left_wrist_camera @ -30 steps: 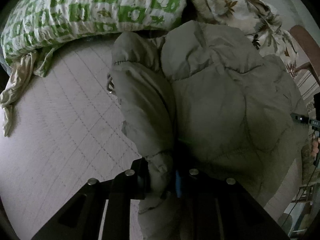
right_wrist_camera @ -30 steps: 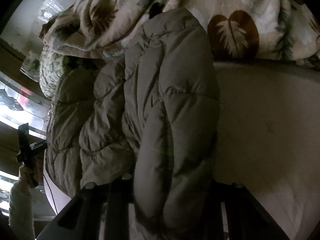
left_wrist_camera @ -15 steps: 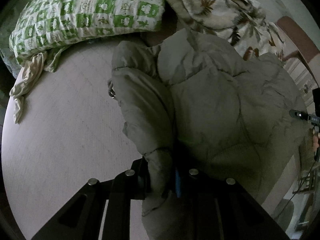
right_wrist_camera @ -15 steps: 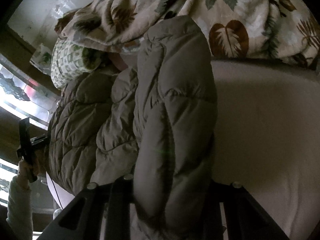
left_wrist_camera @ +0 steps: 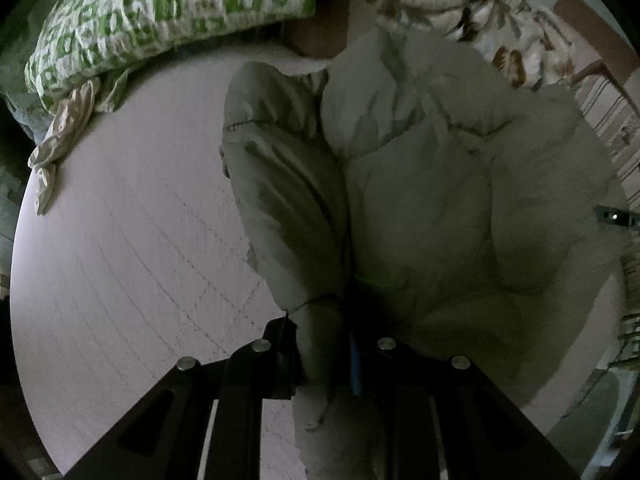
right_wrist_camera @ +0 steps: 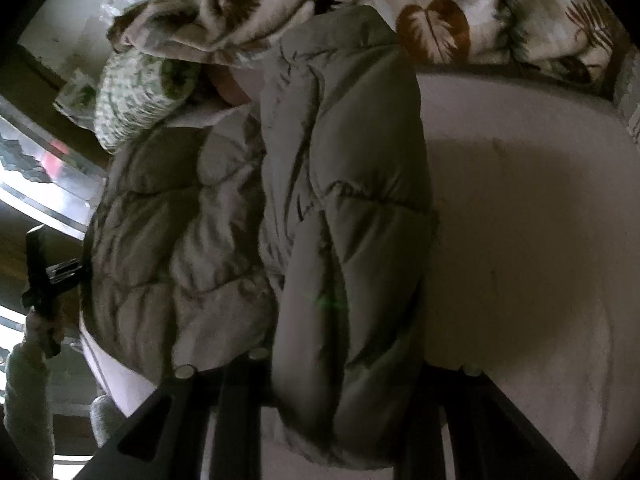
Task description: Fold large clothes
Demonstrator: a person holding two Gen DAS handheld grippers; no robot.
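Observation:
A large beige quilted puffer jacket [left_wrist_camera: 432, 216] lies bunched on the pale bed sheet [left_wrist_camera: 132, 248]. My left gripper [left_wrist_camera: 324, 356] is shut on the cuff end of one sleeve [left_wrist_camera: 288, 208], which runs away from the camera. The right wrist view shows the same jacket [right_wrist_camera: 224, 240]. My right gripper [right_wrist_camera: 340, 380] is shut on a thick padded fold of it [right_wrist_camera: 352, 220], lifted off the sheet [right_wrist_camera: 532, 240]. The fabric hides both sets of fingertips. The left gripper also shows at the left edge of the right wrist view [right_wrist_camera: 44, 276].
A green and white patterned pillow [left_wrist_camera: 172, 8] lies at the head of the bed. A leaf-print duvet [right_wrist_camera: 440, 4] is heaped behind the jacket. A wooden chair [left_wrist_camera: 592, 40] stands beyond the bed on the right. A bright window [right_wrist_camera: 36, 184] is at the left.
Both grippers have pulled back and up with the jacket still held. More bare sheet shows in both views, and the pillow and duvet appear farther off.

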